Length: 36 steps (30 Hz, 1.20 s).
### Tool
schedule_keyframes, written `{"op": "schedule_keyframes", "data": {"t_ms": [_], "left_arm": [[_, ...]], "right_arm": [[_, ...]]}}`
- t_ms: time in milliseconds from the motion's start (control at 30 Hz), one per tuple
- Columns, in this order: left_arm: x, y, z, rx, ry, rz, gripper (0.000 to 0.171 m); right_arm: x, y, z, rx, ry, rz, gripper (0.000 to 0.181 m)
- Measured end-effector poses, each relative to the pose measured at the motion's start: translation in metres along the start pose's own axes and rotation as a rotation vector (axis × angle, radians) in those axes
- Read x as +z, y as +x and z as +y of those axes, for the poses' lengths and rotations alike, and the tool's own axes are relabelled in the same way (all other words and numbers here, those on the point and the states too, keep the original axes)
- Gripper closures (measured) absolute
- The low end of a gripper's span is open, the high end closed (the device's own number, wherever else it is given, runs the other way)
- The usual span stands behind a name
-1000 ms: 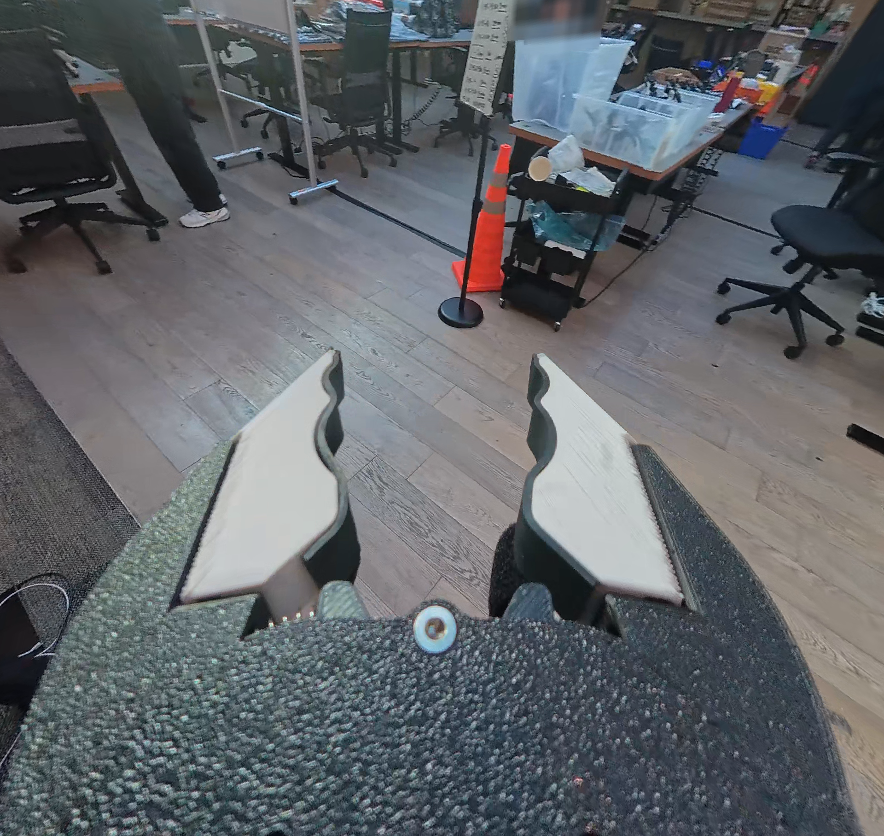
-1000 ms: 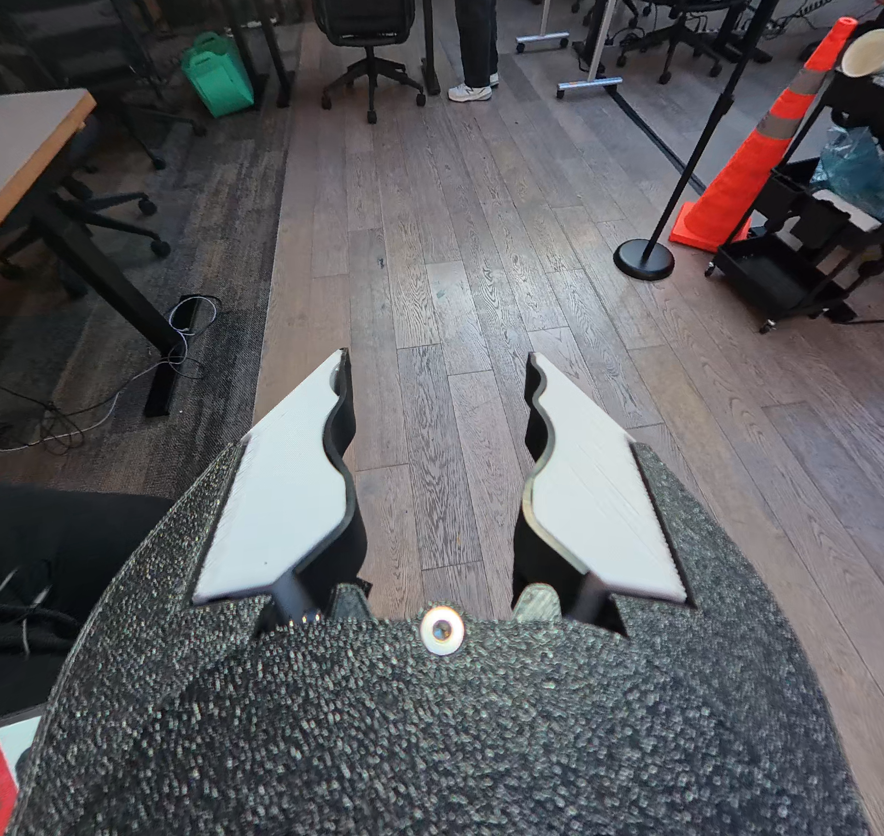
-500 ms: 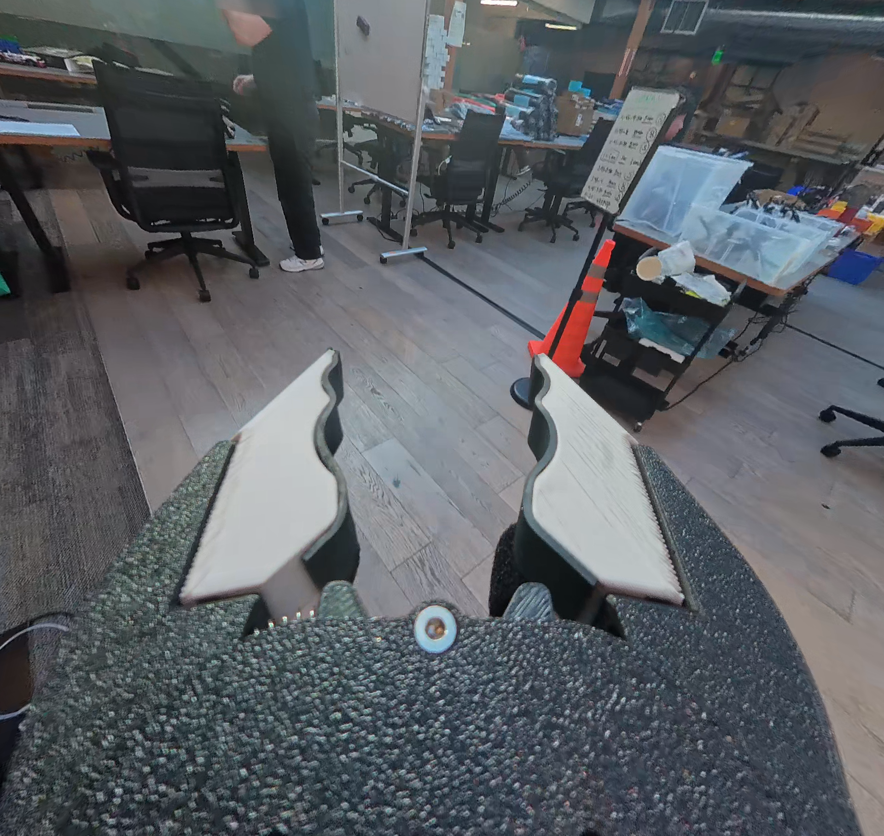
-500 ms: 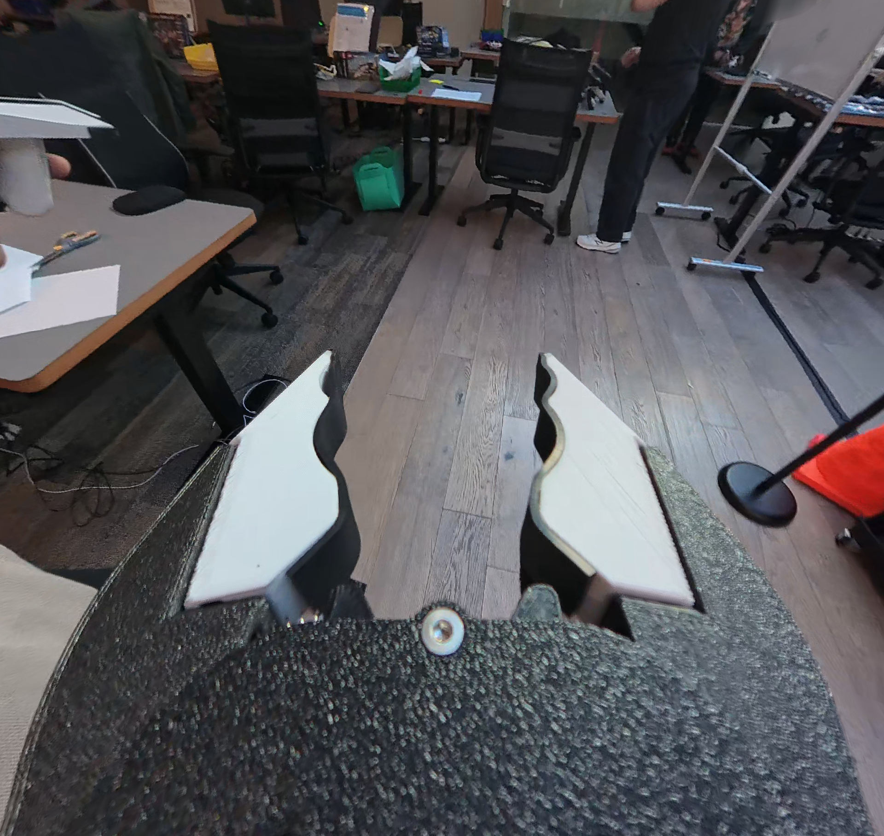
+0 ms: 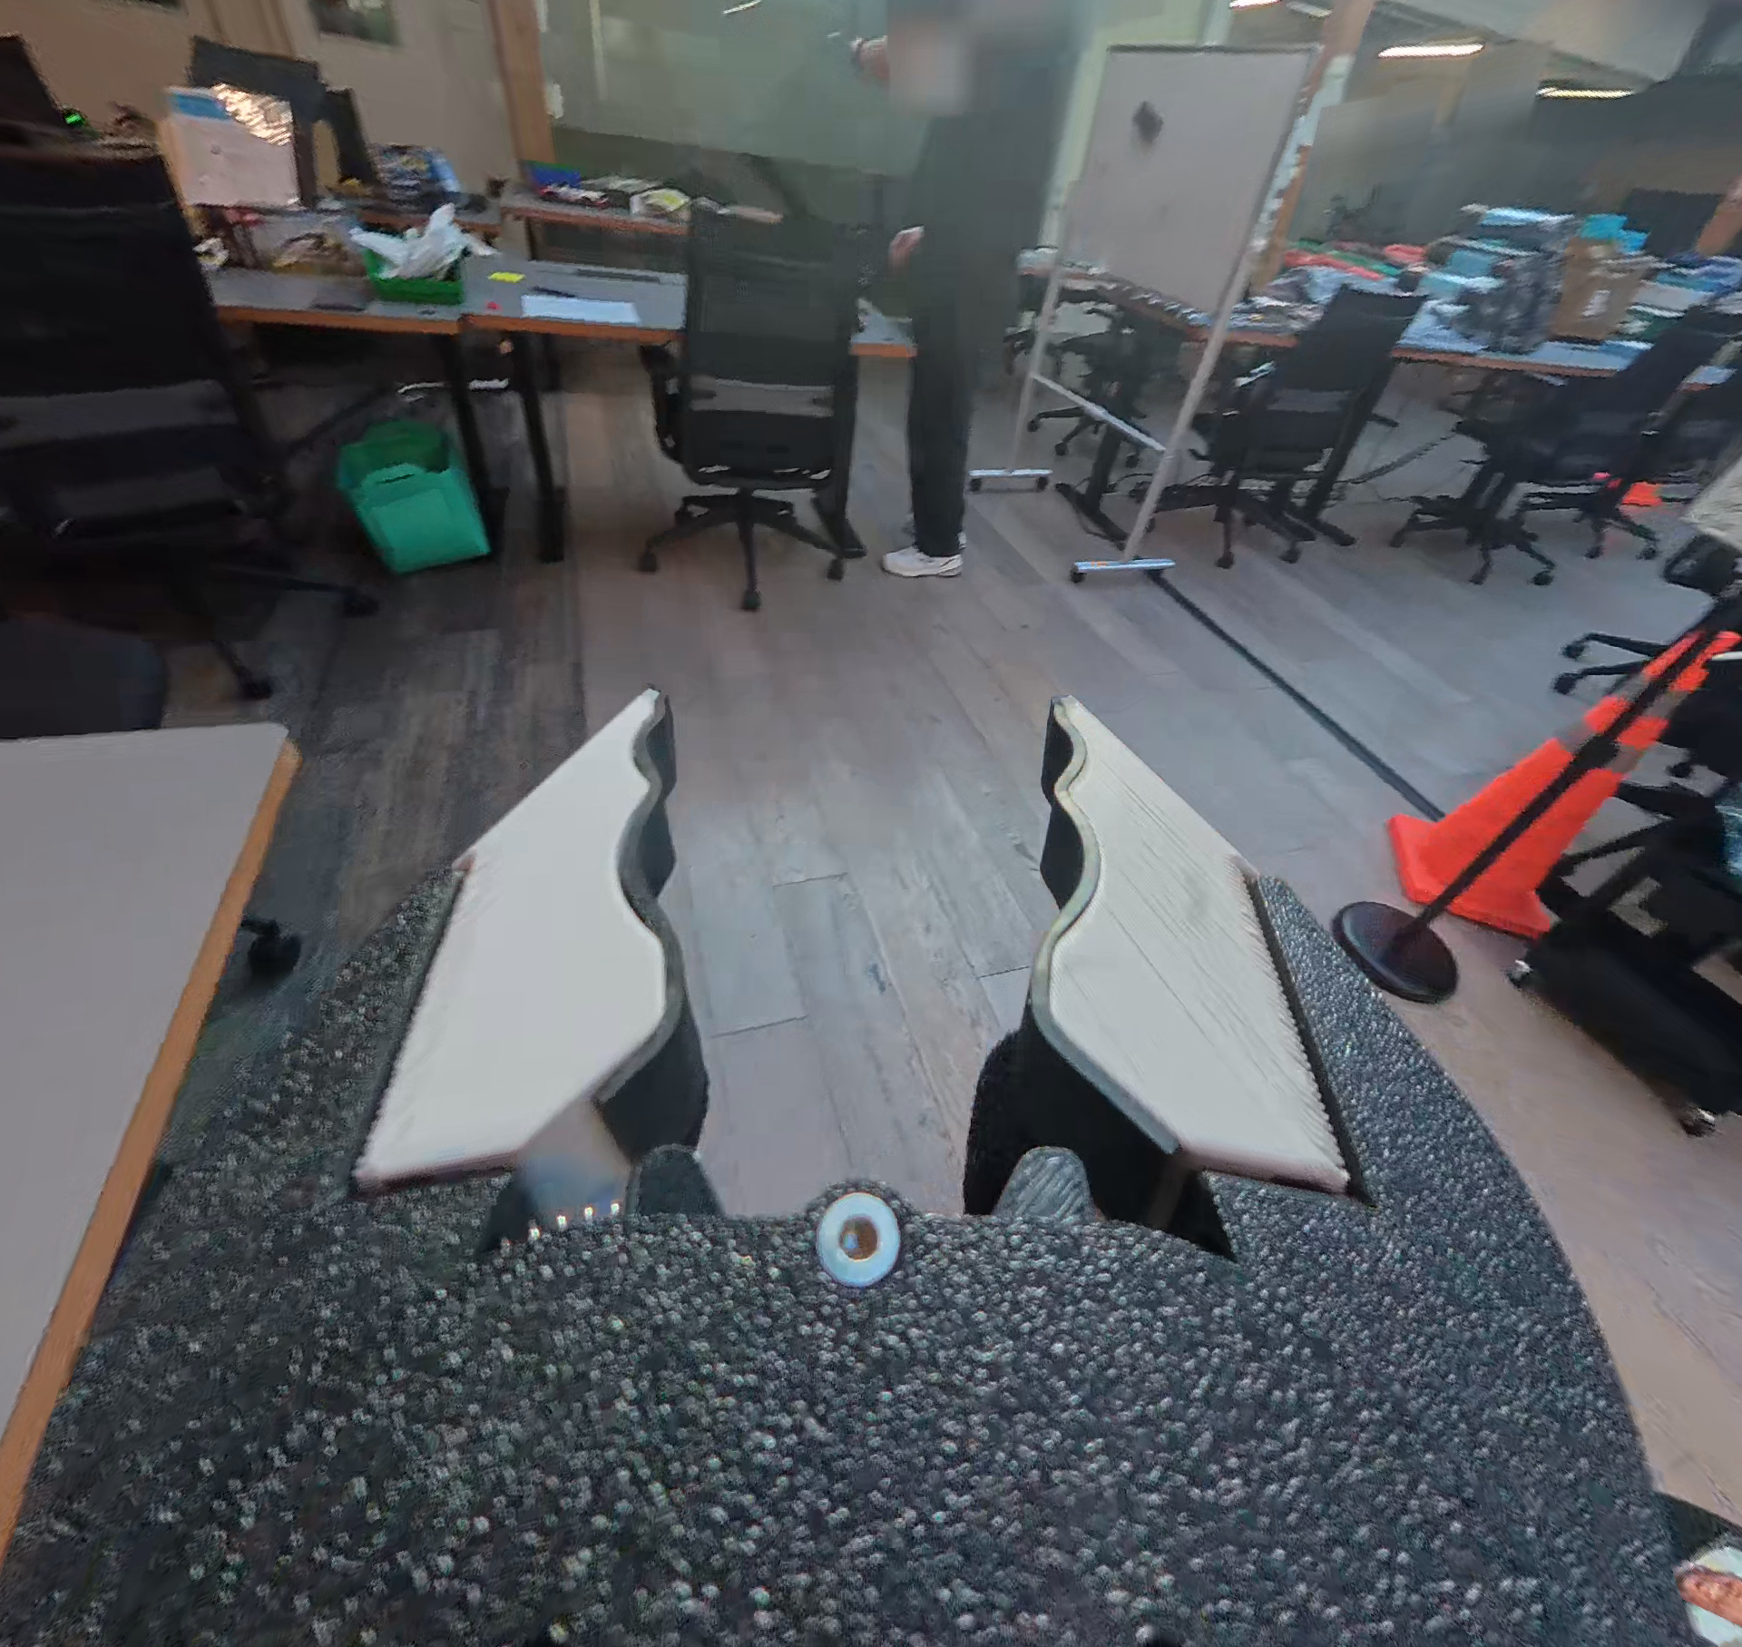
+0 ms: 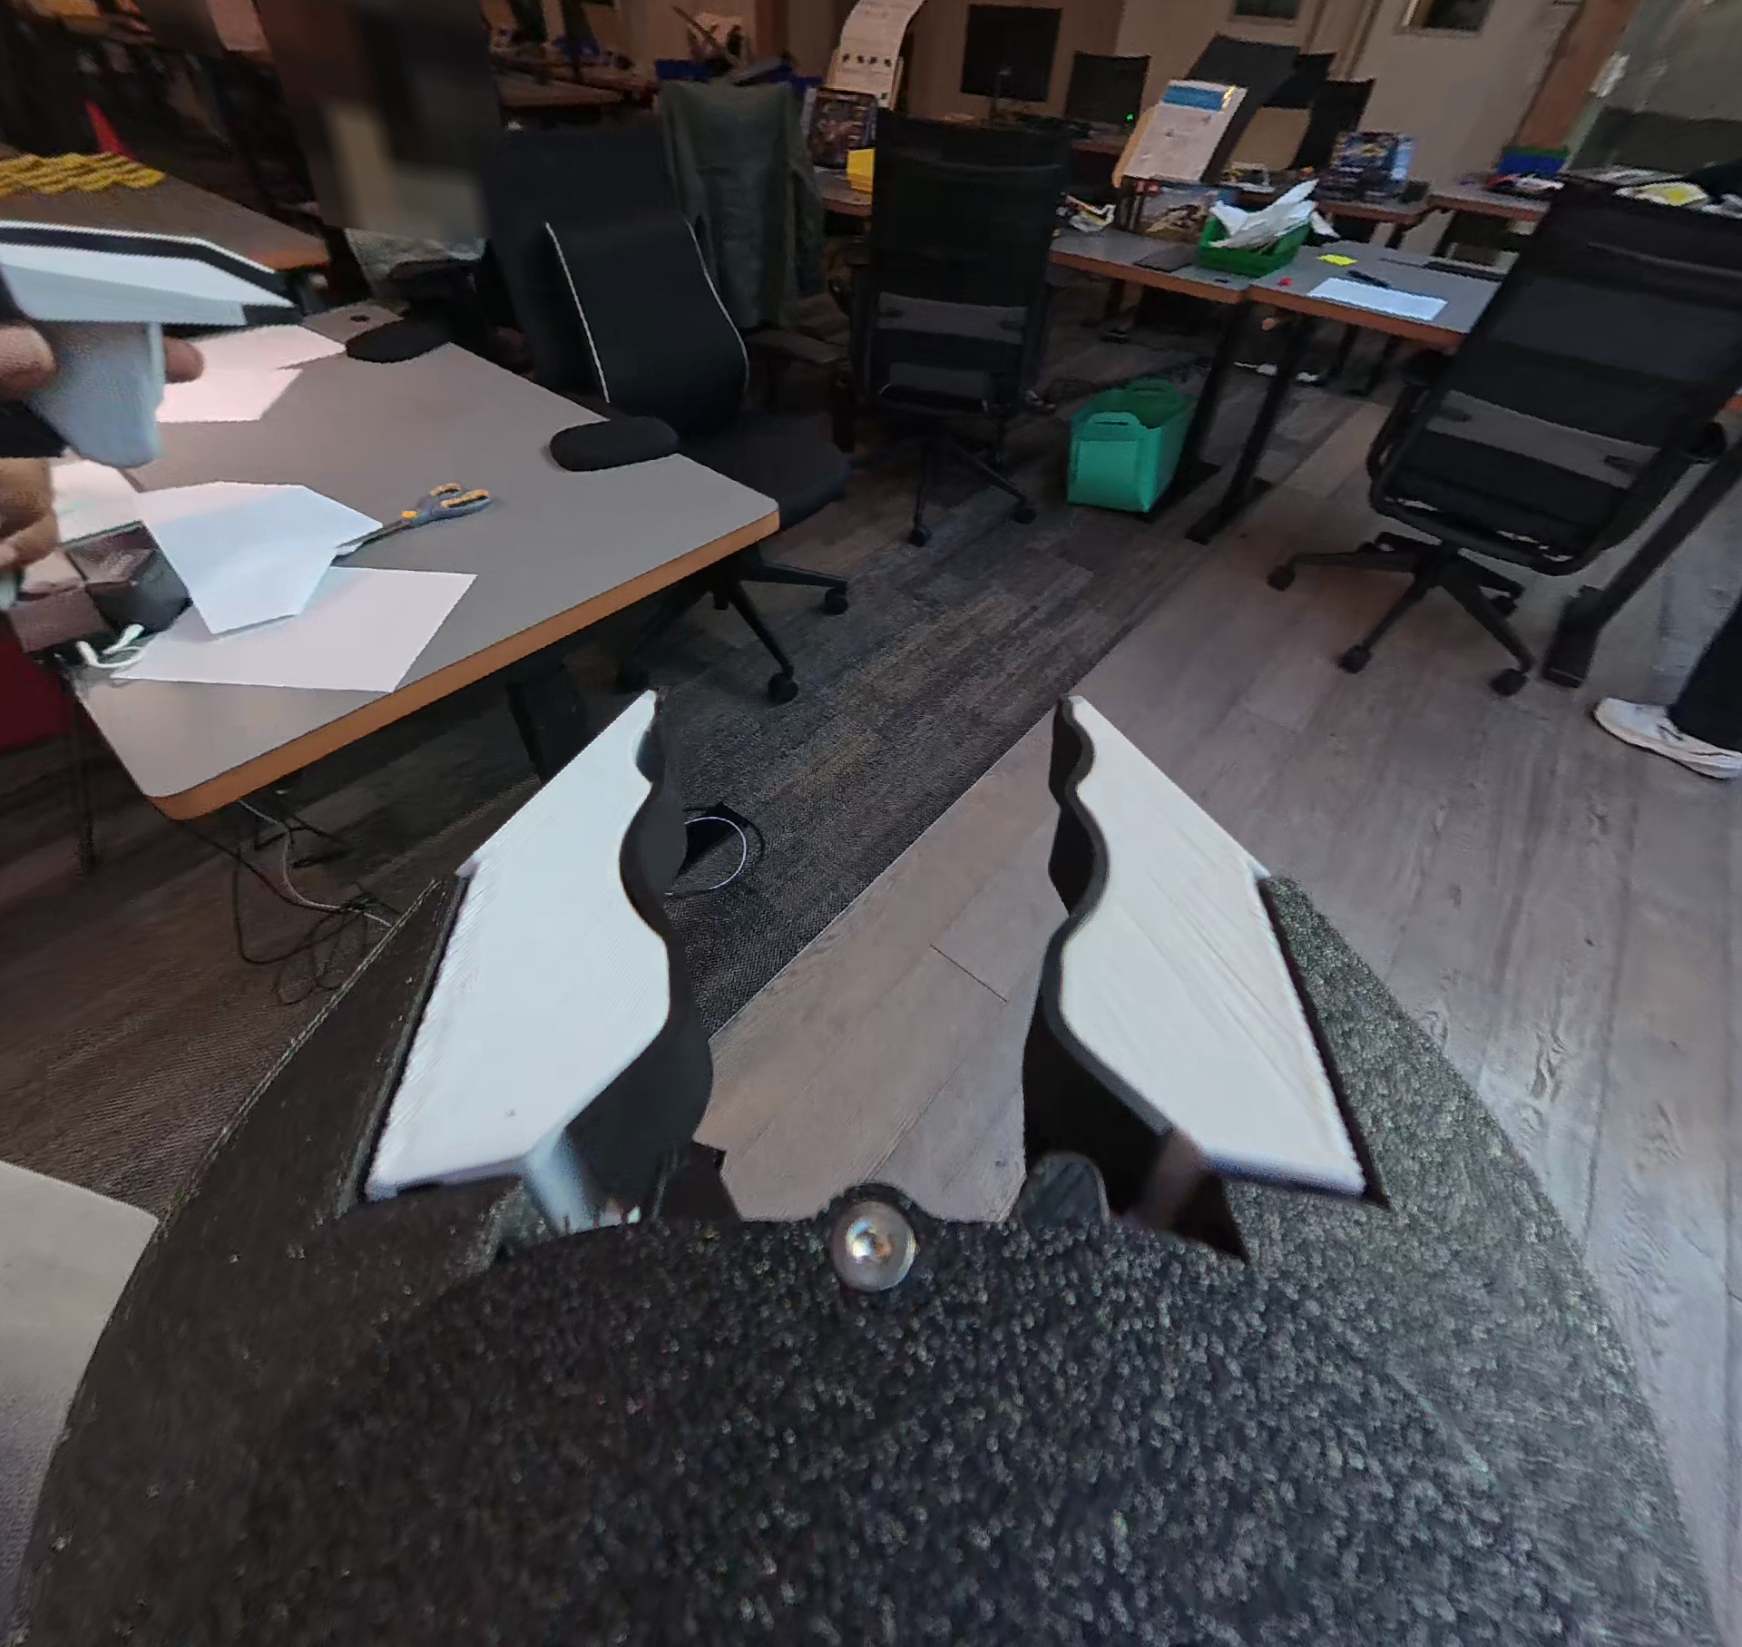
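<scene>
Left wrist view: the left gripper (image 5: 858, 706) gapes wide and empty above the grey plank floor (image 5: 848, 895); a grey orange-edged table (image 5: 104, 942) sits lower left.

Right wrist view: the right gripper (image 6: 853, 706) is spread wide, holding nothing. Thin, limp white paper sheets (image 6: 311, 621) and orange-handled scissors (image 6: 429, 508) lie on that table, well apart, upper left.

Empty right tongs (image 6: 858, 706), spread above floor (image 6: 1320, 895)

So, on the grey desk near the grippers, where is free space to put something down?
In the right wrist view, the grey desk is bare along its right edge, between the scissors, the black wrist rest and the rim. Its left part is crowded with paper sheets and a black box. Both the left gripper and the right gripper are open and empty.
</scene>
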State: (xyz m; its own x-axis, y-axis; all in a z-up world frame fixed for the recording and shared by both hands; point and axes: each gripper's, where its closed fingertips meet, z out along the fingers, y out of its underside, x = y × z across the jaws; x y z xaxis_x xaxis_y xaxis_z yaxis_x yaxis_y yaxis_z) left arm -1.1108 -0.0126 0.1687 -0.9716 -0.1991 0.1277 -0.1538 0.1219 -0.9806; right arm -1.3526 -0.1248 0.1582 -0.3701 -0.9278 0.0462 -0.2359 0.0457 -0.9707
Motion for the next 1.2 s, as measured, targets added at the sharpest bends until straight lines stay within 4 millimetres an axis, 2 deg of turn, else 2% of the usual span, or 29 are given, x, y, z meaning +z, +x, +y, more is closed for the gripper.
{"op": "schedule_keyframes", "data": {"t_ms": [133,200,267,367,467,600,733,833,933,1000,1100,1200], "left_arm": [[0.013,-0.049,0.020,-0.015,-0.058,-0.217,0.094],[0.027,-0.066,0.021,-0.032,-0.070,-0.320,0.094],[0.046,-0.076,0.009,-0.096,-0.045,-0.415,0.093],[0.071,-0.088,-0.021,-0.151,0.048,-0.532,0.093],[0.095,-0.101,-0.029,-0.178,0.087,-0.632,0.092],[0.122,-0.124,-0.028,-0.198,0.083,-0.733,0.091],[0.160,-0.172,-0.020,-0.204,0.082,-0.824,0.091],[0.213,-0.227,-0.009,-0.224,0.079,-0.833,0.091],[0.281,-0.296,-0.014,-0.237,0.101,-0.800,0.091],[0.330,-0.346,-0.032,-0.266,0.117,-0.764,0.091],[0.388,-0.409,-0.090,-0.275,0.207,-0.704,0.092],[0.420,-0.458,-0.146,-0.220,0.258,-0.686,0.092]], "right_arm": [[0.072,0.056,-0.003,-0.013,-0.006,-0.123,0.094],[0.107,0.088,-0.006,-0.052,-0.011,-0.179,0.094],[0.140,0.115,-0.014,-0.101,-0.039,-0.259,0.094],[0.183,0.144,-0.032,-0.144,-0.037,-0.405,0.097],[0.232,0.163,-0.043,-0.186,-0.055,-0.548,0.098],[0.299,0.168,-0.071,-0.196,-0.029,-0.676,0.100],[0.380,0.156,-0.083,-0.145,-0.019,-0.773,0.101],[0.447,0.152,-0.092,-0.157,-0.012,-0.791,0.101],[0.523,0.155,-0.105,-0.171,-0.041,-0.779,0.101],[0.572,0.154,-0.127,-0.177,-0.062,-0.792,0.099],[0.649,0.147,-0.164,-0.229,-0.024,-0.837,0.099],[0.726,0.128,-0.191,-0.239,-0.010,-0.912,0.100]]}}
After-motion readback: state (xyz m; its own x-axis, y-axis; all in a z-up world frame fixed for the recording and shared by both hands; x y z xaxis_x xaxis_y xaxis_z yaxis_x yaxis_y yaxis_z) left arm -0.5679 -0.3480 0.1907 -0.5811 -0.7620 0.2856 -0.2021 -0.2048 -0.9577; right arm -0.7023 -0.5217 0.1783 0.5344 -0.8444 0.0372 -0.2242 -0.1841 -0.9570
